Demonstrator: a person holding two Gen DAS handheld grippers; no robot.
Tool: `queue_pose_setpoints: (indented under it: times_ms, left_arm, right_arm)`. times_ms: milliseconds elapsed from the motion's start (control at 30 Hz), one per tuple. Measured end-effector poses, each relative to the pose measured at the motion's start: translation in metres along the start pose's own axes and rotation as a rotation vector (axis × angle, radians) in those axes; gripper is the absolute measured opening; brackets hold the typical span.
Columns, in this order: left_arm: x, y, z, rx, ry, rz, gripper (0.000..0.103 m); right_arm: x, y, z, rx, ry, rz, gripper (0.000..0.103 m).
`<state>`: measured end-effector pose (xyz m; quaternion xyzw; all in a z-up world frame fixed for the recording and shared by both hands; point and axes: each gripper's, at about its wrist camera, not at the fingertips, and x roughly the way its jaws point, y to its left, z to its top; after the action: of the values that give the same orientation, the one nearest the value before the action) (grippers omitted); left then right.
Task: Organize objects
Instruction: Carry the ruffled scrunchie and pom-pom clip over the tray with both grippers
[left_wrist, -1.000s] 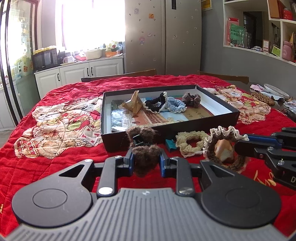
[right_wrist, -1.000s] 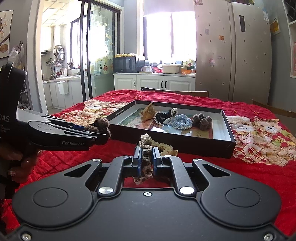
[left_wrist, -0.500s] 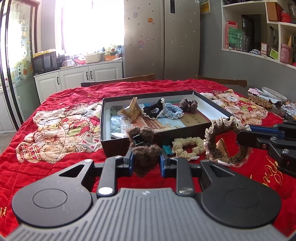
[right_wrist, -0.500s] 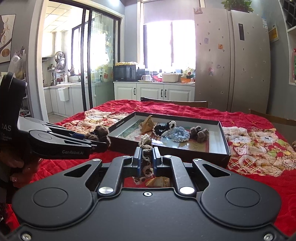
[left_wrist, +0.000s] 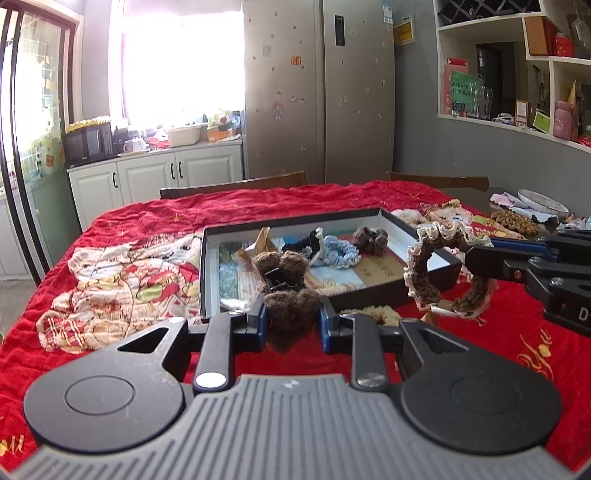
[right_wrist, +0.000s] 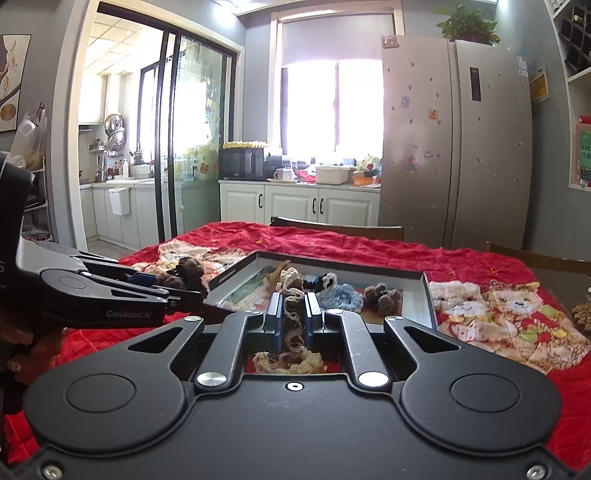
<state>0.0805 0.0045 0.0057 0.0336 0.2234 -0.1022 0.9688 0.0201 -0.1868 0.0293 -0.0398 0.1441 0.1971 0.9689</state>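
Observation:
My left gripper (left_wrist: 291, 314) is shut on a fuzzy brown hair clip (left_wrist: 286, 267), held above the red cloth just before the black tray's (left_wrist: 373, 295) near wall. My right gripper (right_wrist: 293, 308) is shut on a brown scrunchie with cream lace trim (right_wrist: 291, 286); the scrunchie also shows in the left wrist view (left_wrist: 424, 273), hanging over the tray's near right corner. The tray holds a tan paper shape (left_wrist: 258, 242), a black scrunchie (left_wrist: 308, 240), a blue scrunchie (left_wrist: 341, 251) and a brown fuzzy clip (left_wrist: 371, 238). A cream scrunchie (left_wrist: 373, 314) lies on the cloth below.
The table has a red patterned cloth (left_wrist: 147, 236). Wooden chairs (left_wrist: 236, 182) stand at the far edge. A plate (left_wrist: 543, 201) and small brown items (left_wrist: 515, 219) sit at the far right. A fridge (left_wrist: 321, 92) and cabinets (left_wrist: 159, 177) are behind.
Both grippers have risen with their items and moved toward the tray. The lace scrunchie has lifted off the cloth, and the cream scrunchie stays behind on it.

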Motion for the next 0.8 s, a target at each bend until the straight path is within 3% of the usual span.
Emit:
queue_pose_setpoints:
  times_ms: [433,800]
  left_arm:
    - [0.003,-0.005,0.026,0.025,-0.047,-0.014,0.030]
    - [0.026,0.007,0.054,-0.002,-0.029,-0.013,0.030]
  right_arm:
    - [0.010,-0.014,0.020,-0.006,-0.014,-0.025,0.012]
    - [0.036,-0.027,0.043,-0.026,-0.013,-0.050,0.012]
